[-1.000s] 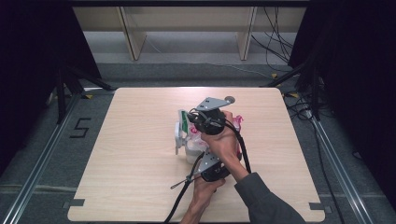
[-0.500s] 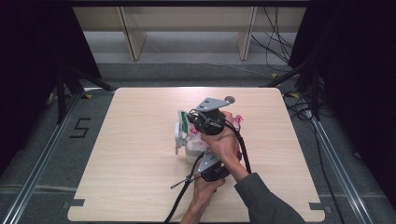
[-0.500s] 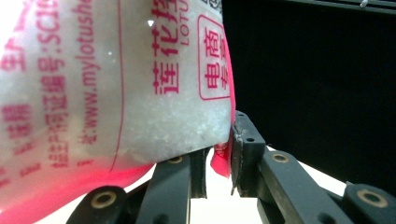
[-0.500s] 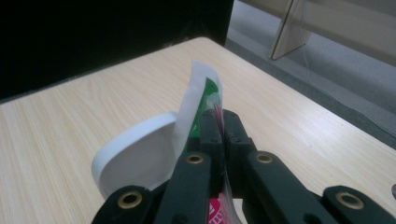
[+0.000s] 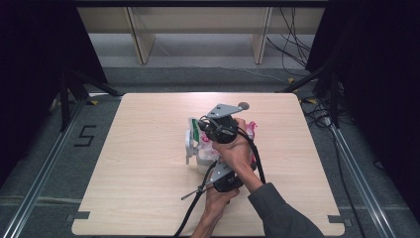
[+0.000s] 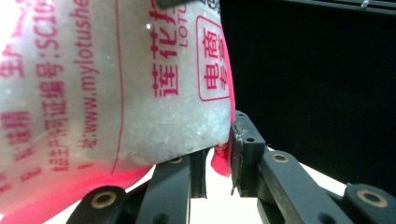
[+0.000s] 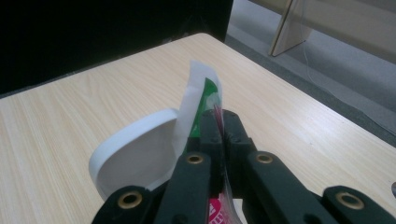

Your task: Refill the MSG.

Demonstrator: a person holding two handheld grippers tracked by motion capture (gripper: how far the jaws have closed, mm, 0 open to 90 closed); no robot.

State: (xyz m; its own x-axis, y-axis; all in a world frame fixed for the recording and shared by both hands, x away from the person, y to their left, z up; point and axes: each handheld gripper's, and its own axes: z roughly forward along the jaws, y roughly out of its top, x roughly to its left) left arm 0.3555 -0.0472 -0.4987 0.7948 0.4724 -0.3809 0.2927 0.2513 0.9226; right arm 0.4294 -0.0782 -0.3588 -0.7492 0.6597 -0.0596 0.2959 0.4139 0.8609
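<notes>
While both hands hold over the middle of the table (image 5: 129, 168), the work looks like pouring white granules from a bag into a bowl. Furthest left in the high view stands the white bowl (image 5: 204, 161), just beside the hands; the right gripper view looks over its rim. Next comes the left gripper (image 6: 218, 161), its jaws pinched on the bag's (image 6: 116, 84) pink lower corner, the bag bulging with crystals above them. To the right, the right gripper (image 7: 218, 126) is clamped tight on the bag's green-and-white top edge, which stands up directly beside the bowl. I judge the step to be holding the bag poised over the bowl. Whether the bag's top is already open I cannot tell. Next, the left gripper should lift its corner, tipping the mouth toward the bowl slowly.
</notes>
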